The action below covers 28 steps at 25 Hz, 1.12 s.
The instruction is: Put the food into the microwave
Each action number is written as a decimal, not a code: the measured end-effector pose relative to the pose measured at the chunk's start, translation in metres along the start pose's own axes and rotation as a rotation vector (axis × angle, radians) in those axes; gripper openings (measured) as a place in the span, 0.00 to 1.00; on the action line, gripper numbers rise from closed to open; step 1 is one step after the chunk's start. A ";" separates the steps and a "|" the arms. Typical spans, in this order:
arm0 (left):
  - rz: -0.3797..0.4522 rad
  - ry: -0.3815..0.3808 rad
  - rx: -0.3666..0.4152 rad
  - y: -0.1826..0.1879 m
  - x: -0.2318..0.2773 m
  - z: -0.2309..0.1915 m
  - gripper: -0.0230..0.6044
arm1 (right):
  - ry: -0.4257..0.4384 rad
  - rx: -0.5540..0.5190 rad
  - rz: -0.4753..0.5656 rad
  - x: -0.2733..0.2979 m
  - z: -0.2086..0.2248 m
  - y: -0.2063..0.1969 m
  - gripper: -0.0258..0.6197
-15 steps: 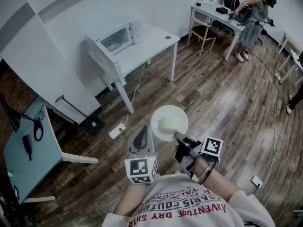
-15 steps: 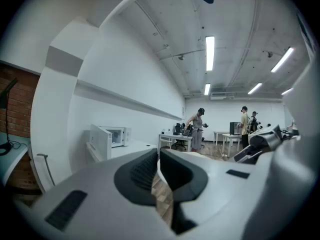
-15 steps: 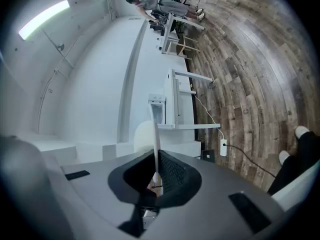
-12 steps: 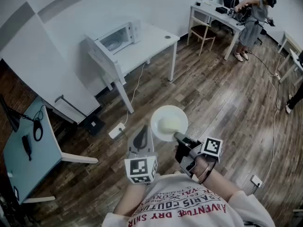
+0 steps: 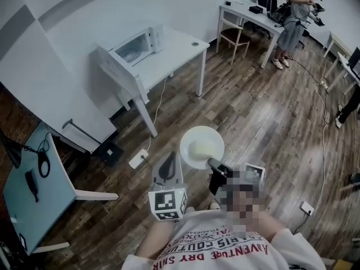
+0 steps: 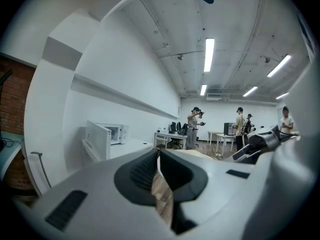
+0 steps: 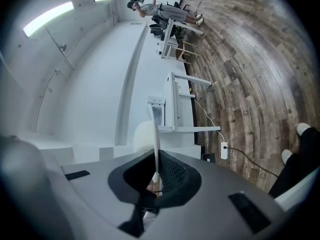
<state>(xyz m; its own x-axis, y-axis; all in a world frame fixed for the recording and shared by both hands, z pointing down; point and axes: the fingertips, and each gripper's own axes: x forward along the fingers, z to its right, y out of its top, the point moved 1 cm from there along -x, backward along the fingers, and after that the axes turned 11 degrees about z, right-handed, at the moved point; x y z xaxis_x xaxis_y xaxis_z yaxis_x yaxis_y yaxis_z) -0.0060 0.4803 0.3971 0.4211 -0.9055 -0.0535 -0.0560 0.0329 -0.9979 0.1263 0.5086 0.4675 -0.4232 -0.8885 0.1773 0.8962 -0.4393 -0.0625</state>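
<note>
A white plate (image 5: 191,142) with a pale mound of food (image 5: 205,148) hangs over the wooden floor in front of me. My right gripper (image 5: 212,163) is shut on the plate's near rim. In the right gripper view the plate (image 7: 156,134) shows edge-on between the pads. My left gripper (image 5: 167,165) is beside the plate on the left, shut and empty; its jaws (image 6: 159,176) leave only a thin slit. The white microwave (image 5: 136,45) stands on a white table (image 5: 177,52) ahead to the left, with its door (image 5: 114,65) swung open. It also shows as the microwave (image 6: 114,133) far ahead in the left gripper view.
A power strip (image 5: 138,158) and cable lie on the floor below the white table. A pale table (image 5: 34,190) stands at my left. A chair (image 5: 232,37), a desk (image 5: 247,13) and a person (image 5: 292,21) are at the far right. More cables cross the floor there.
Both grippers and the plate keep the same pose. The room has slid slightly in the head view, and the person at the back has raised both arms.
</note>
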 end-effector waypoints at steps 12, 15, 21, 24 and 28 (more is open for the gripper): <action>-0.026 0.007 -0.025 -0.015 -0.001 -0.048 0.07 | -0.019 0.042 -0.010 0.035 0.003 -0.031 0.07; -0.034 0.023 -0.028 -0.019 0.012 -0.054 0.07 | -0.032 0.040 -0.029 0.050 0.006 -0.023 0.07; -0.041 0.075 -0.021 -0.026 0.064 -0.059 0.07 | -0.028 0.051 -0.079 0.089 0.007 0.017 0.07; -0.042 0.093 -0.015 -0.026 0.101 -0.052 0.07 | -0.032 0.052 -0.101 0.111 0.005 0.053 0.07; -0.030 0.134 -0.010 -0.021 0.156 -0.044 0.07 | -0.010 0.018 -0.153 0.144 -0.007 0.104 0.07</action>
<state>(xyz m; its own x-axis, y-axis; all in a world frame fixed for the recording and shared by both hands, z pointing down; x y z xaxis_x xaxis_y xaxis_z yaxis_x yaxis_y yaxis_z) 0.0215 0.3198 0.4117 0.2978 -0.9545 -0.0179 -0.0547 0.0017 -0.9985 0.1575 0.3341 0.4796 -0.5535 -0.8101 0.1931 0.8237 -0.5667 -0.0163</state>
